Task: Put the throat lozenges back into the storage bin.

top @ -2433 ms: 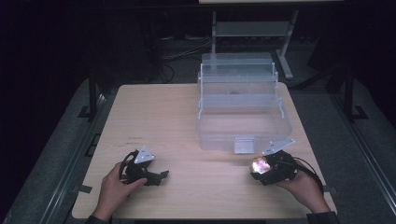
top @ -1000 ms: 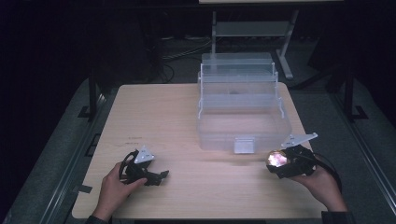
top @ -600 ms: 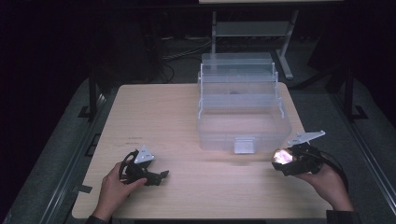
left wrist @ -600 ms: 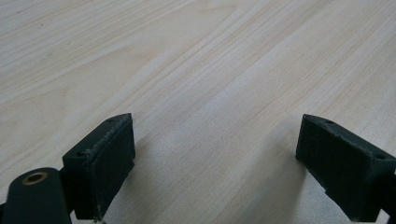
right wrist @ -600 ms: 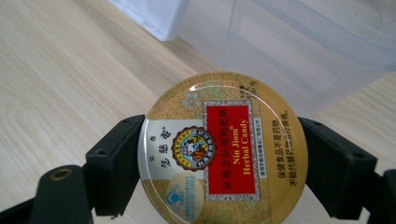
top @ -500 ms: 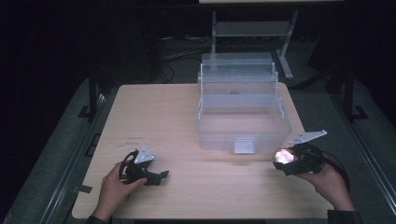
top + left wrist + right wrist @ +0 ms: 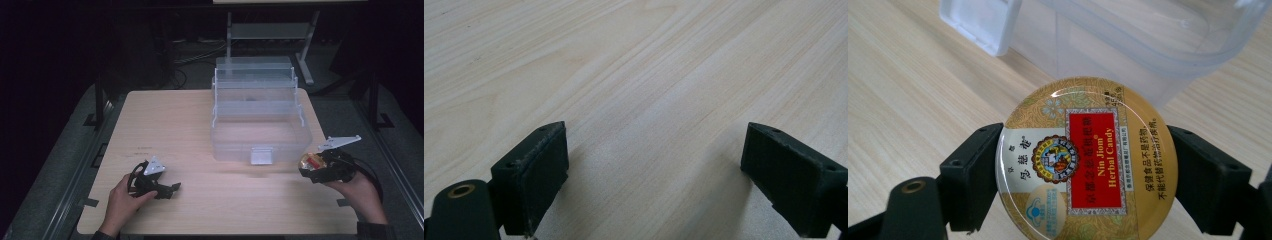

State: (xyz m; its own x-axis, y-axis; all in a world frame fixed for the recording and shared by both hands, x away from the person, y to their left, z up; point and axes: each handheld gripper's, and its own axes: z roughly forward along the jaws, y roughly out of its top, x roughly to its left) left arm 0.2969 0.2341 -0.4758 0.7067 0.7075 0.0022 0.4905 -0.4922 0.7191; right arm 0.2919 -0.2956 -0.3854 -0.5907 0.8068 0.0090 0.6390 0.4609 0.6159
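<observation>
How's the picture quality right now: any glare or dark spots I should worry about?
High view: room dark, table lit, the tin in the right tongs small and bright. Right gripper view: sharp, label readable, a thin glare arc on the tin's lid. Left gripper view: even light, soft shadows by the left tongs.

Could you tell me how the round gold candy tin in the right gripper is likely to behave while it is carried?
The round gold candy tin looks rigid, so it should not flex. Its glossy lid and curved rim, clamped edge-on by the right gripper, could slip or pivot. Set on edge, it would probably roll.
</observation>
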